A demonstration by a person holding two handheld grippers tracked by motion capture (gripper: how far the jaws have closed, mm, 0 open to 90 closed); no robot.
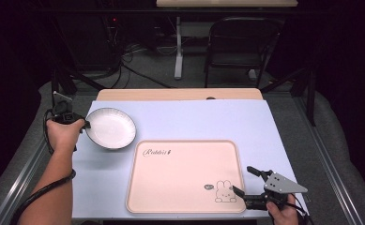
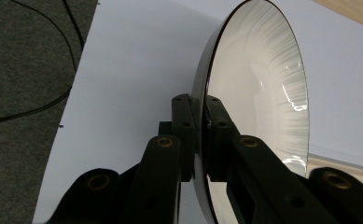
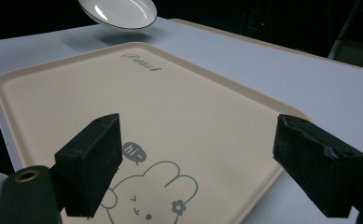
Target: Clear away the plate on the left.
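1. High view, nearest us: right gripper (image 1: 244, 183) idle, jaws wide apart over the beige rectangular plastic tray (image 1: 180, 197) corner.
2. Farther left: left gripper (image 1: 84, 124) clamped on the rim of the round white ceramic plate (image 1: 112, 127), lifted above the pale blue table (image 1: 194, 119).
3. Risk, we reckon: edge-only pinch, glossy plate could slip or tilt out.

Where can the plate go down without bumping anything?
The whole tray is bare, apart from its printed bunny, so its middle is the widest free patch. The blue mat is also free between the tray's far edge and the table's far side. It gets tighter near the tray's near right corner, where the right tool hangs open. The left tool grips the plate.
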